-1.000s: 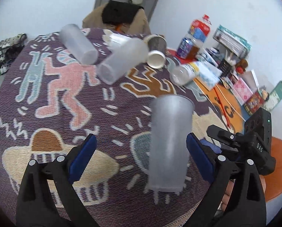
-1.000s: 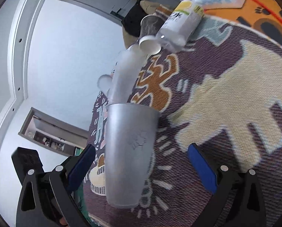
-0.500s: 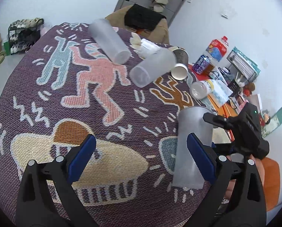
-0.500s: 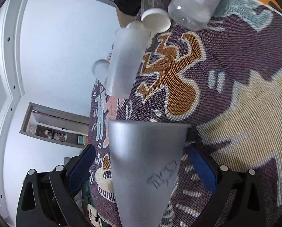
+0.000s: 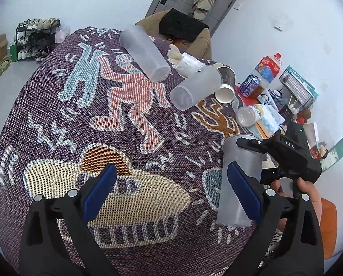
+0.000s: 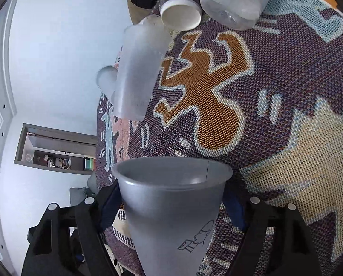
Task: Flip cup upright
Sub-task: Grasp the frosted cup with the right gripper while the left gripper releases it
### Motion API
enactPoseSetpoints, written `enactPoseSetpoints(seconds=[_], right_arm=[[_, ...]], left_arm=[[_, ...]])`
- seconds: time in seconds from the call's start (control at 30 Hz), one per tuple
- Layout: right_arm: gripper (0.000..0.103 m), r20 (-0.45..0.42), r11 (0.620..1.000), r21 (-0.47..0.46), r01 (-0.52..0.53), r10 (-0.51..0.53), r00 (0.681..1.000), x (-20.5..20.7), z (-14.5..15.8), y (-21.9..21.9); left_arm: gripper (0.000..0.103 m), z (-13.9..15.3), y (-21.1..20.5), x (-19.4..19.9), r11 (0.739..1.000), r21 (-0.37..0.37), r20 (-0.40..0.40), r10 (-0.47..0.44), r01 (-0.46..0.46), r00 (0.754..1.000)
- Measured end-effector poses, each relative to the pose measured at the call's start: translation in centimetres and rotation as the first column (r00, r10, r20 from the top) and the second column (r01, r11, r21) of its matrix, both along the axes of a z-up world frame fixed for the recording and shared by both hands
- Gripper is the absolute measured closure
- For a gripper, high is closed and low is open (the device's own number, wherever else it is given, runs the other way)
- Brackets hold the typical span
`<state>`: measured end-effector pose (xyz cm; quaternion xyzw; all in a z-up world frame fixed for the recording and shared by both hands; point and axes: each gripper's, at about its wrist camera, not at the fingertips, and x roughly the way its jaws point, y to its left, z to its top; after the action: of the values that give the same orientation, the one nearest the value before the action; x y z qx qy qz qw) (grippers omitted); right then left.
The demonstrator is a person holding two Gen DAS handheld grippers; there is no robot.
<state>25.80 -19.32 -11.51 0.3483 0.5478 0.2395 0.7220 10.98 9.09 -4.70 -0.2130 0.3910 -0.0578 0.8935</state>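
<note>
1. Your right gripper [image 6: 171, 209] jaws are clenching the cup [image 6: 171, 207], mouth up, standing on the bench [image 5: 148, 119].
2. Your left gripper [image 5: 169, 193] jaws are hanging released, staying clear beside it.

Open woven cloth [image 5: 56, 119] ahead and left of the left claw [image 5: 169, 193]. Ahead-right: two toppled clear cups [image 5: 146, 53] [image 5: 194, 89], paper cup [image 5: 225, 92], bottle [image 5: 249, 115]. Grey cup [image 5: 240, 174] crowds its right finger.

The cup [image 6: 171, 209] is frosted, translucent grey plastic, tapering from a wide rolled rim to a narrow base. A small line drawing marks its side. It stands upright, mouth up, on the patterned woven cloth [image 5: 116, 119].
</note>
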Motion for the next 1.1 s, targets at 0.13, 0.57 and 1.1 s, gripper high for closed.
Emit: enactPoseSetpoints(seconds=[0.13,0.57,1.1], right_arm=[[0.028,0.074,1.0,0.007,-0.011,0.01,0.997,-1.4,1.6,-0.7],[0.029,0.55,0.956,-0.277,0.092,0.08,0.832,-7.8,11.9,1.0],[0.028,0.772,0.851,-0.454,0.264,0.227,0.594,-11.7,12.2,6.1]], left_arm=[[0.007,0.2,-0.2,-0.5,1.0,-0.001,0.008,-0.006,0.006,1.0],[0.007,0.1,-0.1,-1.3,1.0,-0.009,0.014,-0.003,0.003,1.0],[0.007,-1.7,2.1,-1.6,0.999,-0.037,-0.019,0.029,-0.03,0.999]])
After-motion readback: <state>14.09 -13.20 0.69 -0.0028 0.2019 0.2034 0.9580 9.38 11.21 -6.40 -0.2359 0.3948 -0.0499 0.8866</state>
